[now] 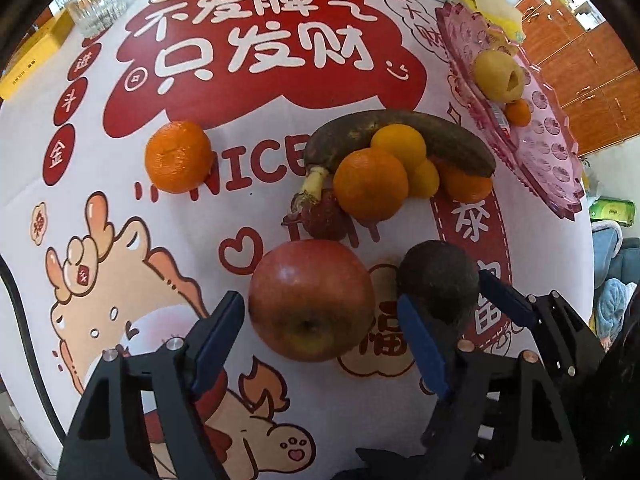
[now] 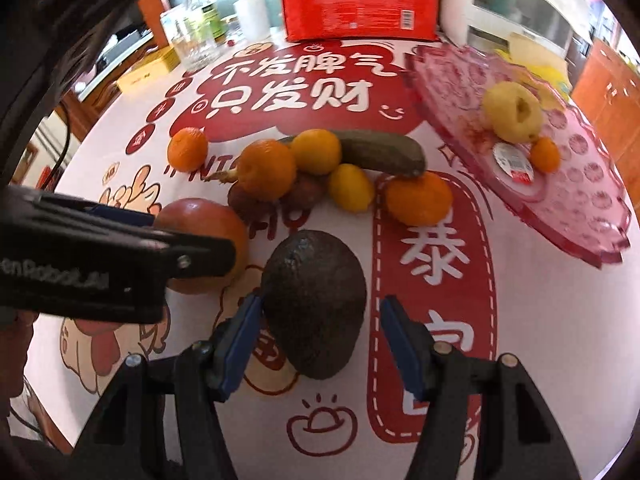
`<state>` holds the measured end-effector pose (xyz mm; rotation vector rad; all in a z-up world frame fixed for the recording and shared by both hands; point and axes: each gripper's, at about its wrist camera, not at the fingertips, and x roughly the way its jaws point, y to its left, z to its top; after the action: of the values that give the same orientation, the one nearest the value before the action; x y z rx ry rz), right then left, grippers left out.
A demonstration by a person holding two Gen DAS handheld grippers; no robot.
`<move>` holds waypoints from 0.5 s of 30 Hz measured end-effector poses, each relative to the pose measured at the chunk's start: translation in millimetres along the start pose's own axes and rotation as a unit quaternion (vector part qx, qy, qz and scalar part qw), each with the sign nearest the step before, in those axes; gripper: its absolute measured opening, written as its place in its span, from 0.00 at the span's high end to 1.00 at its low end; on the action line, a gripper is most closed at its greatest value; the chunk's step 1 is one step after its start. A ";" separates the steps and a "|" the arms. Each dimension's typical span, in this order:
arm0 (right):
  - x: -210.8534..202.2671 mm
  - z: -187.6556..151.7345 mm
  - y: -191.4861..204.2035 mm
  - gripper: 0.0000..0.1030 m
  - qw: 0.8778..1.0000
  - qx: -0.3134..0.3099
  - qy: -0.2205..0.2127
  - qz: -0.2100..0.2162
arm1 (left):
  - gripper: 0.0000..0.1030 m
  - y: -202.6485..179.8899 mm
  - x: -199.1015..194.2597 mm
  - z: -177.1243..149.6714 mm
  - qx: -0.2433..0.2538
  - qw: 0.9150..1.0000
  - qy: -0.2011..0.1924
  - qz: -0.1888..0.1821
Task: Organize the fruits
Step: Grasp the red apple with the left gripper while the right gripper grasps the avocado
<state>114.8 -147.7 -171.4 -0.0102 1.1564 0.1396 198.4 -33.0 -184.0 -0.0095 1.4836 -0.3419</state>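
- Oranges, table: four (image 2: 187, 155) (image 2: 267, 170) (image 2: 316, 151) (image 2: 419, 198)
- Orange, pink tray (image 2: 592, 216): one (image 2: 545, 154)
- Lemon (image 2: 351, 188): one
- Banana (image 2: 380, 152): one
- Apple (image 1: 310, 300): one
- Avocado (image 2: 314, 302): one
- Pear (image 2: 512, 112): one

"NICE" and "不发脾气 只发财" on tablecloth (image 1: 256, 208), "enRobot.AI" on left gripper (image 2: 120, 264)

Bright daylight, heavy fisheye warp, soft edges

The right gripper (image 2: 316, 336) straddles a dark avocado (image 2: 314, 304) on the printed tablecloth (image 2: 540, 320), its blue pads just clear of the skin (the left one nearly touching). A red apple (image 2: 204, 220) sits behind the left gripper (image 2: 120, 256).
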 end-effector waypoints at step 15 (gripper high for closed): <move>11.4 5.1 2.7 0.44 1.000 -0.018 0.004 -0.010 | 0.34 5.3 20.5 8.4 0.002 1.000 0.020 0.000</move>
<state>123.6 -143.4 -179.5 -0.0539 1.1614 0.1413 208.7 -34.4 -204.2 0.0005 1.5234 -0.3467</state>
